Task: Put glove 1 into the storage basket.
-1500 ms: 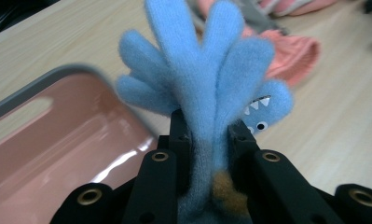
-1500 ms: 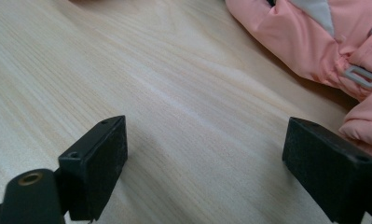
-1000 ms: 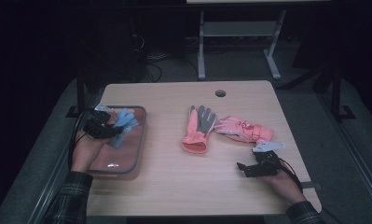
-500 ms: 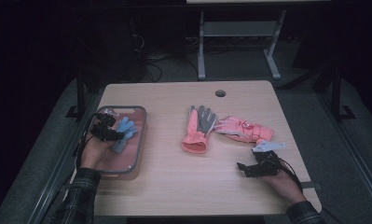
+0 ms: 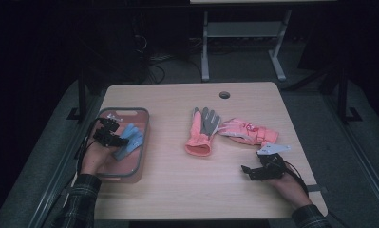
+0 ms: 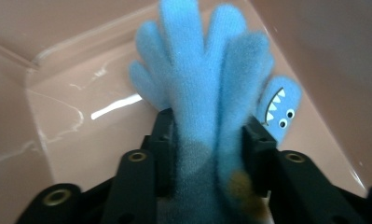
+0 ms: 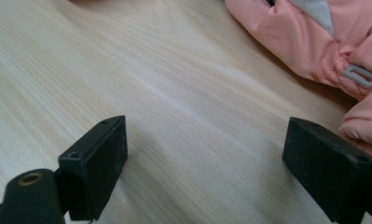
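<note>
A pair of fuzzy blue gloves [image 5: 132,139] lies in the brown tray [image 5: 125,110] at the table's left. My left gripper [image 5: 121,144] is down in the tray. Its jaws have just been opening, and the blue gloves [image 6: 197,70] still fill the gap and touch both pads; one glove shows a shark face [image 6: 279,107]. A pink glove with a grey palm [image 5: 200,135] and a pink mitten [image 5: 246,132] lie mid-table. My right gripper [image 5: 248,171] rests on the wood near the mitten [image 7: 314,37], open, with nothing between its jaws.
The wooden table [image 5: 177,190] has a round cable hole [image 5: 224,94] at its far edge. The tray wall [image 6: 72,130] rises close around the left gripper. Dark floor and a metal frame lie beyond the table.
My left gripper has come down into the tray with the blue gloves, which now rest on its floor. The right gripper has not moved.
</note>
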### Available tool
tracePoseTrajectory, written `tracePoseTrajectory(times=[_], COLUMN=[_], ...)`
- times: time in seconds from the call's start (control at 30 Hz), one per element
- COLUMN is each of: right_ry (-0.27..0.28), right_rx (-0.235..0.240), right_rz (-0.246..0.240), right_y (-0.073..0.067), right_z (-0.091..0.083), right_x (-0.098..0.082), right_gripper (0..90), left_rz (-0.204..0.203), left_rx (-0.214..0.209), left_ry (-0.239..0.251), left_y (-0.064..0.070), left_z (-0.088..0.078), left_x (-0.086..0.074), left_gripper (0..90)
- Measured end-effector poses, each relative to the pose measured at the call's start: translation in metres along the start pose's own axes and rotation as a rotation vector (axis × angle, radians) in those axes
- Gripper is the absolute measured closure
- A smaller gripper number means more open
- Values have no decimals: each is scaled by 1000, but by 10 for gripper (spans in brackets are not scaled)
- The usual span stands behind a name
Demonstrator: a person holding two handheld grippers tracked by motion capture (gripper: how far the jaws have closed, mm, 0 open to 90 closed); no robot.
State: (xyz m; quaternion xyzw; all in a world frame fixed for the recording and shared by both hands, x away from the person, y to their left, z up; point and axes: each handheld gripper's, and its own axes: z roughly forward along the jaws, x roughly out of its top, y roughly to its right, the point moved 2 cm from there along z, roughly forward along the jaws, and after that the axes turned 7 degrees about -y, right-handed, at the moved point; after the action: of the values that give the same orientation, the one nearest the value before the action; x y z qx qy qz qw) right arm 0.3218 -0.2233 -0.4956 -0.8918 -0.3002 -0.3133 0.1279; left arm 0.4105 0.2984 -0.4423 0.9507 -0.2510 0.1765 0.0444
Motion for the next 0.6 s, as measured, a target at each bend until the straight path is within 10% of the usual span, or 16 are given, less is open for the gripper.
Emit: tracePoseTrajectory(times=[0.33, 0.6], right_ry=[0, 0], right_rx=[0, 0], right_rz=[0, 0], right_y=[0, 0], right_z=[0, 0], right_x=[0, 0], right_gripper=[133, 133], left_rz=[41, 40], left_rx=[-59, -98], left_ry=[42, 137], left_y=[4, 9], left_z=[-5, -27], left_x=[-2, 3], left_gripper=[221, 166])
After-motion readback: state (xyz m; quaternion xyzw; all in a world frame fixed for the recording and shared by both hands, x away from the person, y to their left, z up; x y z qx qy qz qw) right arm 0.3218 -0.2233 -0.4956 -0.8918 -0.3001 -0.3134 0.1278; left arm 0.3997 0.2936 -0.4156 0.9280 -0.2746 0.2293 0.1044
